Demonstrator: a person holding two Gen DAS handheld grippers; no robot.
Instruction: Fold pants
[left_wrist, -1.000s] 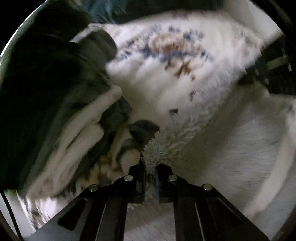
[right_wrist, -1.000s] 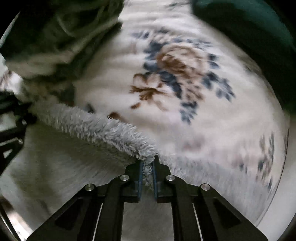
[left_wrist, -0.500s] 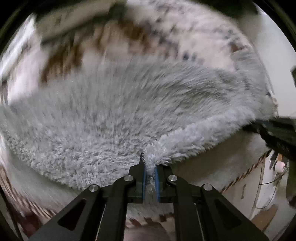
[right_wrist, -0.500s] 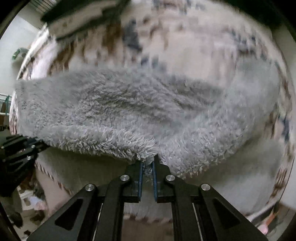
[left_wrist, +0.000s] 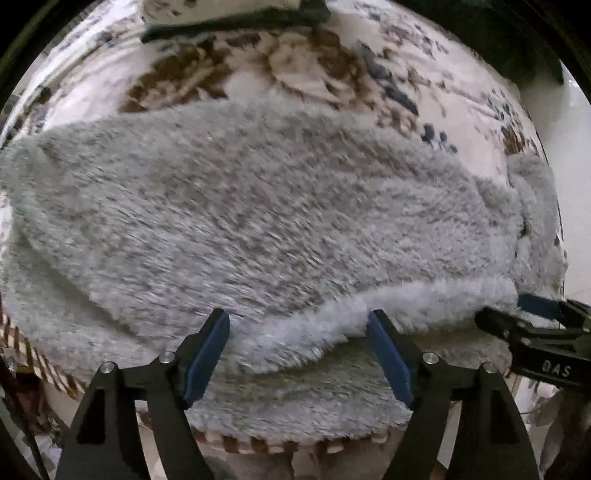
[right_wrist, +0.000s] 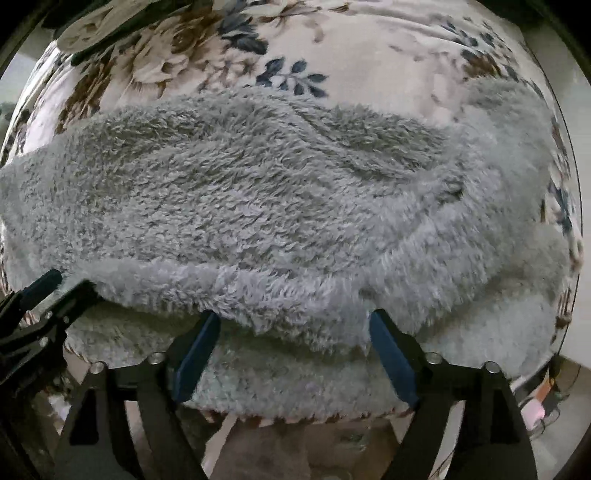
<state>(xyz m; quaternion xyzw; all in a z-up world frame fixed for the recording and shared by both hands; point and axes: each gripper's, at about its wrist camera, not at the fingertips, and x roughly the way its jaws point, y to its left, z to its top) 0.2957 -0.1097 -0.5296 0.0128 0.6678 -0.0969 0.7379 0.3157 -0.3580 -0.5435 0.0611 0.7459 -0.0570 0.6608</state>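
Observation:
Fluffy grey pants (left_wrist: 258, 206) lie folded over on a floral bed sheet (left_wrist: 258, 81), the top layer's edge near the bed's front. My left gripper (left_wrist: 297, 321) points down over that edge. Its jaws are opening, and the folded edge lies loose between the blue pads without being pressed. My right gripper (right_wrist: 293, 319) stands the same way over the pants (right_wrist: 277, 192), jaws opening, with fabric between the pads but not gripped. Each gripper shows in the other's view: the right gripper (left_wrist: 513, 314) at the right, the left gripper (right_wrist: 62, 290) at the left.
A stack of folded clothes (left_wrist: 221, 26) sits at the far side of the bed sheet (right_wrist: 369, 66), also in the right wrist view (right_wrist: 96, 26). The bed's striped trim edge (left_wrist: 258, 445) runs just below the pants, with the floor beyond.
Both grippers carried the pants' edge across and laid it over the lower layer. Both were shut on the fabric and now stand wide apart with the edge released.

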